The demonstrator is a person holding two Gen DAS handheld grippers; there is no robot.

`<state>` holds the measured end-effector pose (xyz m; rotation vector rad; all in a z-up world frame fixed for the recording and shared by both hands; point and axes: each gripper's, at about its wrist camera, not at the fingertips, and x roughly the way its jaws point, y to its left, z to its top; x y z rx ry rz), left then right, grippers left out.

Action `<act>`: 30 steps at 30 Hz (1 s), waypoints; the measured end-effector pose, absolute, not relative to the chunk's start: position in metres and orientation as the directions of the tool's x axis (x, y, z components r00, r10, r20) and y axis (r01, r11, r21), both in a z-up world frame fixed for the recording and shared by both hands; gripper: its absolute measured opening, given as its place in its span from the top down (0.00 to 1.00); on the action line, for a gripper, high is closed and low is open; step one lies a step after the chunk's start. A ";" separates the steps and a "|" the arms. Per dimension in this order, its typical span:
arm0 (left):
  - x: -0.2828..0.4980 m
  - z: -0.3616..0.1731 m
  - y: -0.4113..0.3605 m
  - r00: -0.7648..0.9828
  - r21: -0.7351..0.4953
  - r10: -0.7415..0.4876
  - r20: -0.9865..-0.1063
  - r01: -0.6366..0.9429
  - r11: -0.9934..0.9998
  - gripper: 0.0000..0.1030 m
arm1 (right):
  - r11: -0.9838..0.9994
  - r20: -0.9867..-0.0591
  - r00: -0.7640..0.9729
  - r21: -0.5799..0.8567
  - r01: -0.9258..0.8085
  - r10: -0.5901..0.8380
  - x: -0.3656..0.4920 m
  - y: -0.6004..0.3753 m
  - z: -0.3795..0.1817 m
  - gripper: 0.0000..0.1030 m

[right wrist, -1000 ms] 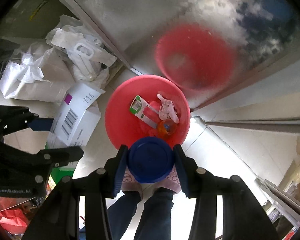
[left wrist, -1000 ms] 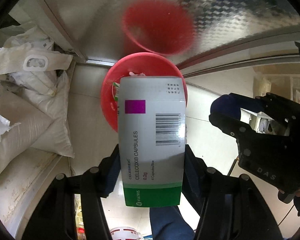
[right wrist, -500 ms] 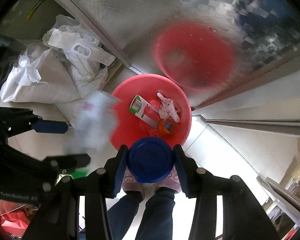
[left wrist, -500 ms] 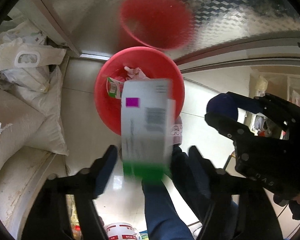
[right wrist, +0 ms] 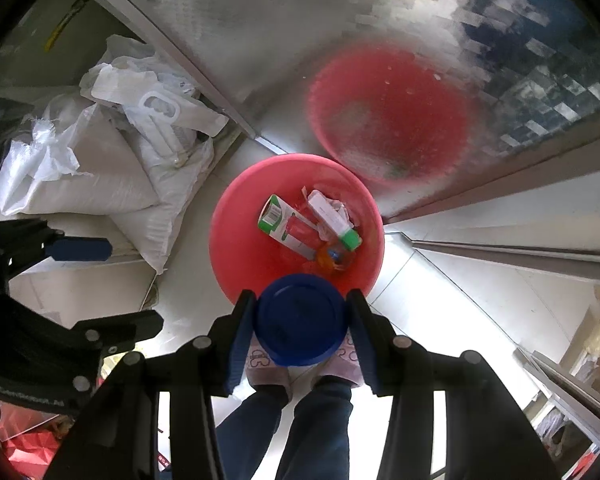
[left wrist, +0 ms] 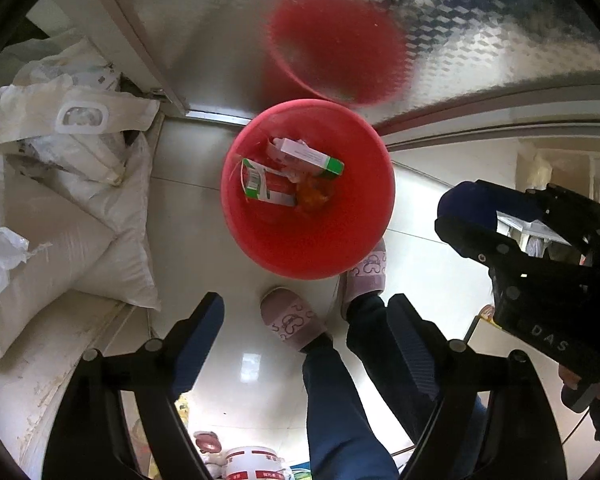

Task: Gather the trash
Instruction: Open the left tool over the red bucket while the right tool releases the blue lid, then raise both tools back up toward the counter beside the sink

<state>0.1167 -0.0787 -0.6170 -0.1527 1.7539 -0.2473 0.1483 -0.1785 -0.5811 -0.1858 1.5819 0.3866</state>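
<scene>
Medicine box [left wrist: 311, 157] is already dropped in red bin [left wrist: 260, 240]; left claw [left wrist: 306, 328] has just been opening, now spread and empty. Blue lid [right wrist: 300, 318] is pinched by right claw [right wrist: 300, 320] over bin rim, not yet dropped.

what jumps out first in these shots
The red bin on the pale floor draws the eye, with the white and green medicine box lying in it among other trash. The right tongs clamp a blue lid just above the bin; the left tongs stand open and empty.

Black grippers [left wrist: 300, 344] (blue pads), dark-blue trousers [left wrist: 340, 408], pink slippers [left wrist: 288, 322]
</scene>
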 end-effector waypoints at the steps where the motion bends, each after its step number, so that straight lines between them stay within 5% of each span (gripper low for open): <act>1: 0.117 -0.617 -0.078 -0.194 -0.243 -0.232 -0.953 0.036 0.969 0.20 | 0.928 -0.992 -0.055 0.129 -0.350 0.117 0.149 -0.179 -0.581 0.58; 7: 0.113 -0.612 -0.074 -0.177 -0.225 -0.213 -0.961 0.047 0.973 0.14 | 0.934 -0.993 -0.057 0.118 -0.338 0.105 0.148 -0.180 -0.584 0.57; 13: 0.106 -0.602 -0.067 -0.174 -0.209 -0.194 -0.965 0.071 0.975 0.14 | 0.938 -0.994 -0.040 0.106 -0.330 0.099 0.147 -0.177 -0.576 0.37; 26: 0.096 -0.538 -0.061 -0.098 -0.192 -0.185 -0.978 0.071 0.979 0.14 | 0.937 -0.994 -0.049 0.109 -0.332 0.098 0.137 -0.175 -0.527 0.27; 30: 0.091 -0.500 -0.059 -0.061 -0.184 -0.180 -0.982 0.067 0.981 0.10 | 0.932 -0.994 -0.035 0.113 -0.344 0.108 0.132 -0.172 -0.494 0.17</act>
